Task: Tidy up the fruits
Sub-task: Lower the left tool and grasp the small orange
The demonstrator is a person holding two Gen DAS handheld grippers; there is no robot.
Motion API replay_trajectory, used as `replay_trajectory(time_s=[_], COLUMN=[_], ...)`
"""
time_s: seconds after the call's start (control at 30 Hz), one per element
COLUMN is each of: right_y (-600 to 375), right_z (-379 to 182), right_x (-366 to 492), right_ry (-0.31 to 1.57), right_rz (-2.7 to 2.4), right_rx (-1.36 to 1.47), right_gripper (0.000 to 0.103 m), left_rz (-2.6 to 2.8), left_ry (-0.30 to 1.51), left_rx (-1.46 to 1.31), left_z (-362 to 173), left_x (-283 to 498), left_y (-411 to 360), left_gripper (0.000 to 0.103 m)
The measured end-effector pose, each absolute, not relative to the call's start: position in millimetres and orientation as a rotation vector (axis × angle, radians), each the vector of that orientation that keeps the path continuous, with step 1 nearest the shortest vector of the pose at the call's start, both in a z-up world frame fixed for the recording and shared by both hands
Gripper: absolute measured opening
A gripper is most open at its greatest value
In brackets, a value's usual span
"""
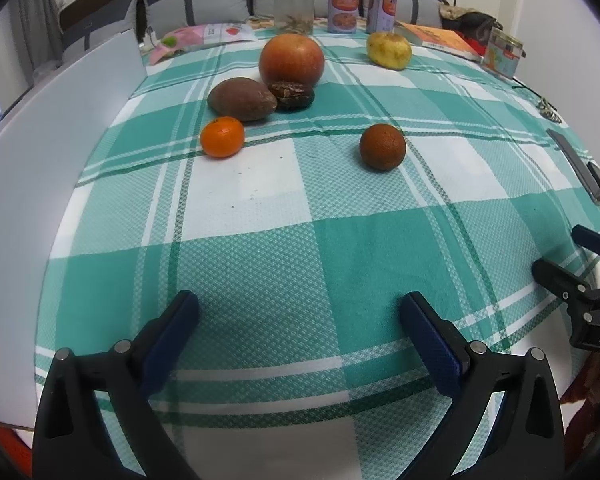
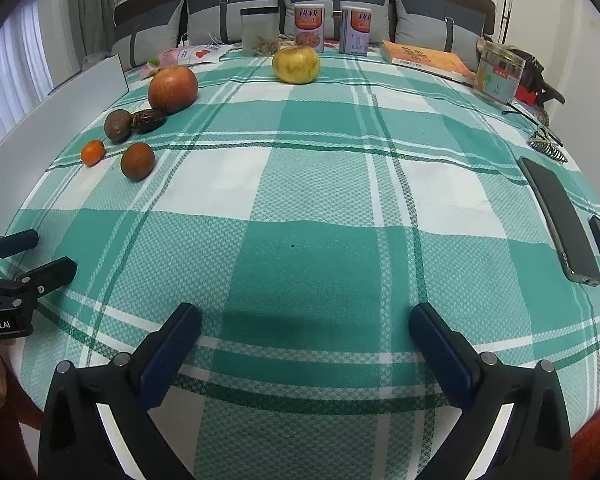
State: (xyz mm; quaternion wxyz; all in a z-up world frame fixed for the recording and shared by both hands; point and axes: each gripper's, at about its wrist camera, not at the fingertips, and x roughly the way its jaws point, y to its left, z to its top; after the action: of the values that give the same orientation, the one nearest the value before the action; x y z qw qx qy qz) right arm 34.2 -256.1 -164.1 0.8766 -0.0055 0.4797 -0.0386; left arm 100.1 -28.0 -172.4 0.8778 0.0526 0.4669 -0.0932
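Fruits lie on a green-and-white checked cloth (image 1: 284, 264). A big apple (image 1: 291, 60) sits toward the far side, with a date (image 1: 291, 95) touching its near side and a brown fruit (image 1: 242, 99) just beside the date. A tangerine (image 1: 222, 137) lies a little nearer, close to the brown fruit. A dark orange (image 1: 382, 146) rests apart to the right of it, and a yellow pear (image 1: 389, 50) sits well apart, near two cartons (image 1: 343, 9) at the far edge. The left gripper (image 1: 298, 316) hangs over bare cloth at the near edge, jaws spread wide, nothing between them. The right gripper (image 2: 305, 326) is the same: jaws spread wide and empty, above the cloth. A phone (image 2: 558, 220) lies at the right edge.
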Motion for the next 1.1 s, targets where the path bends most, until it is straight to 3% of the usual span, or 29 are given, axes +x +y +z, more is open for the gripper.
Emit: replay_trajectory(time_s=[0.4, 0.47, 0.7, 1.0, 1.03, 1.07, 1.1], right_y=[-254, -254, -255, -255, -255, -255, -255], right_z=[-163, -163, -163, -163, -163, -163, -163], right_x=[33, 33, 34, 34, 34, 34, 34], right_ry=[1.004, 1.005, 1.014, 1.012, 1.01, 1.009, 1.007], right_rz=[-0.133, -0.131, -0.124, -0.121, -0.121, -0.121, -0.121], right_rx=[0.012, 0.01, 0.009, 0.007, 0.007, 0.006, 0.006], right_gripper=[0.103, 0.103, 0.103, 0.103, 0.103, 0.103, 0.103], left_rz=[-0.178, -0.209, -0.219, -0.236, -0.233, -0.226, -0.223], left_ry=[0.939, 0.997, 0.935, 0.939, 0.937, 0.934, 0.936], left_rx=[0.118, 0.101, -0.147, -0.033, -0.031, -0.026, -0.024], left_z=[-170, -165, -127, -154, -156, -157, -159], left_x=[90, 101, 173, 213, 216, 217, 219], left_y=[-27, -24, 34, 16, 15, 14, 14], left_gripper=[0.101, 0.1, 0.099, 0.098, 0.097, 0.089, 0.069])
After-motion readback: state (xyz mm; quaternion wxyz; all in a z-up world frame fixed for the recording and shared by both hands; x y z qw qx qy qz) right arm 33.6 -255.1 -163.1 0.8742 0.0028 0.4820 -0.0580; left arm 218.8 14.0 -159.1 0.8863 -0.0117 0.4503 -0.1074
